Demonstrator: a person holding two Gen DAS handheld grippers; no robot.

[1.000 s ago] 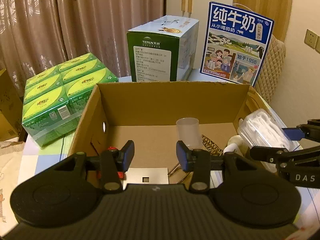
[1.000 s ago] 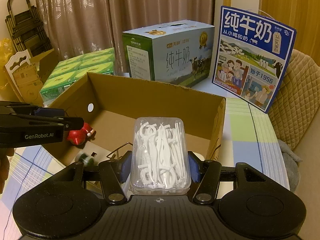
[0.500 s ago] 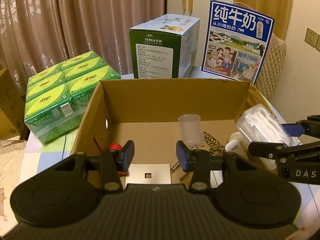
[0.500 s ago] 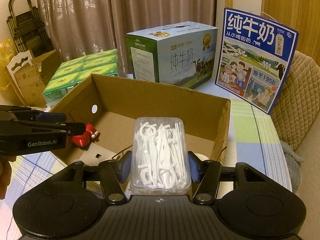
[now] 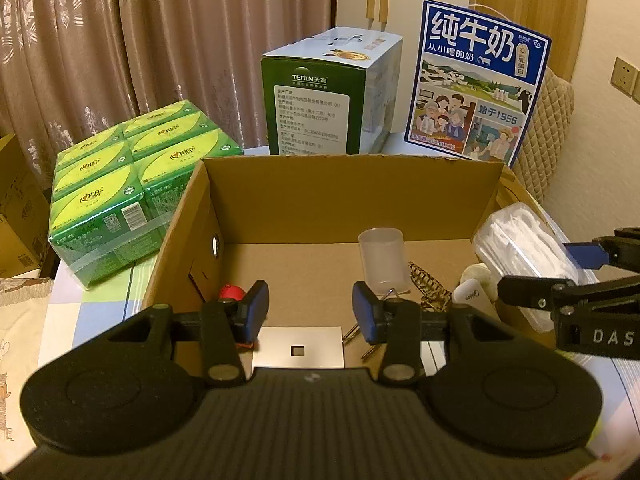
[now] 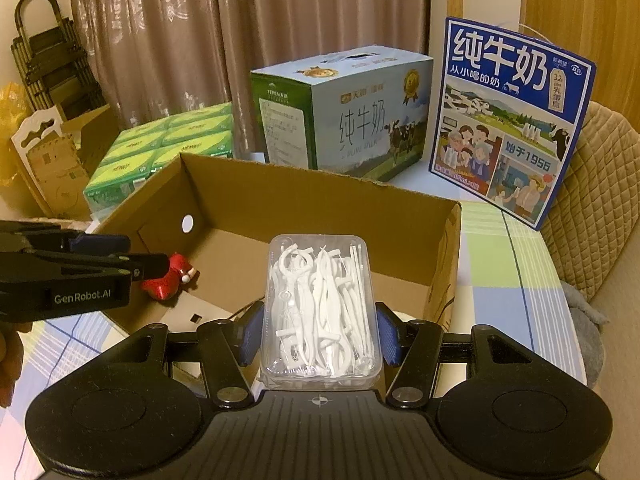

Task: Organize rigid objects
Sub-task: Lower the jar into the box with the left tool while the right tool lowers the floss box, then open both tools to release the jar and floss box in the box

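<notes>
One open cardboard box (image 5: pixel 352 196) holds one clear cup (image 5: pixel 382 258), one red toy (image 6: pixel 170 278) and one metal plate (image 5: pixel 298 346). Behind stand two milk cartons, one reading "TERUN" (image 5: pixel 320 108), one "1956" (image 5: pixel 478 80). The right gripper (image 6: pixel 320 334) clamps a clear floss-pick case (image 6: pixel 320 308) above the box. The left gripper (image 5: pixel 310 310), marked "GenRobot.AI", is partly open and empty.

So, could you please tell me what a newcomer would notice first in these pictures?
Most striking is the clear box of white floss picks, clamped between the jaws of the right gripper above the open cardboard box. Behind that box stands a bright blue milk carton with large white characters, beside a green and pale-blue milk case. The left gripper hangs empty over the box, where a translucent cup stands.
</notes>
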